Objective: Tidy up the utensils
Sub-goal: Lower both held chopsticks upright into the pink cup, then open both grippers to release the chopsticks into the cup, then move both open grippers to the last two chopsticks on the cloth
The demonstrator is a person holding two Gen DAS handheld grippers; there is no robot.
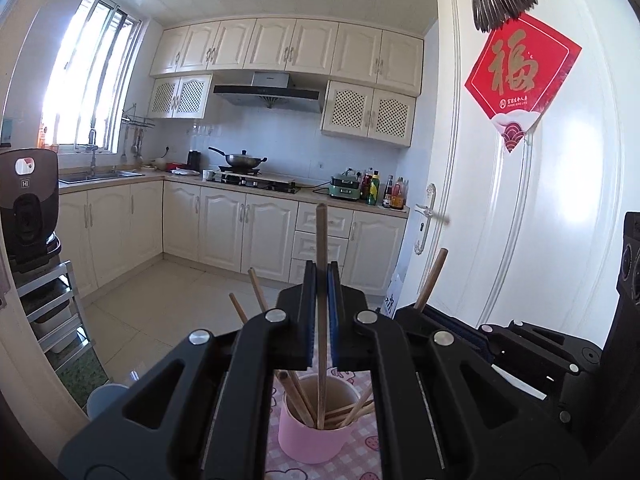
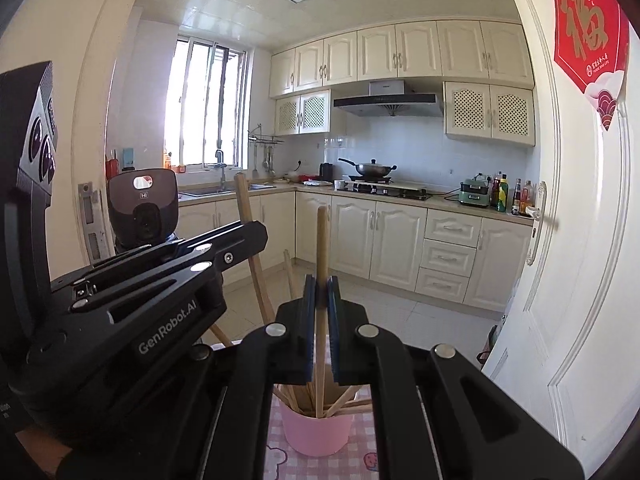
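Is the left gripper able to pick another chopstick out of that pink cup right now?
Probably not yet. The left gripper is already shut on one wooden chopstick, whose lower end stands inside the pink cup. It would likely have to let that go first.

Chopsticks (image 1: 298, 398) crowding pink cup (image 1: 308, 442)

A home kitchen: cream wall cabinets (image 1: 280, 46) span the upper middle of the frame, a range hood (image 1: 268, 94) hangs above a wok (image 1: 240, 159) on the gas hob (image 1: 256, 182), and a sink (image 1: 100, 176) sits below the window (image 1: 86, 80) at left.
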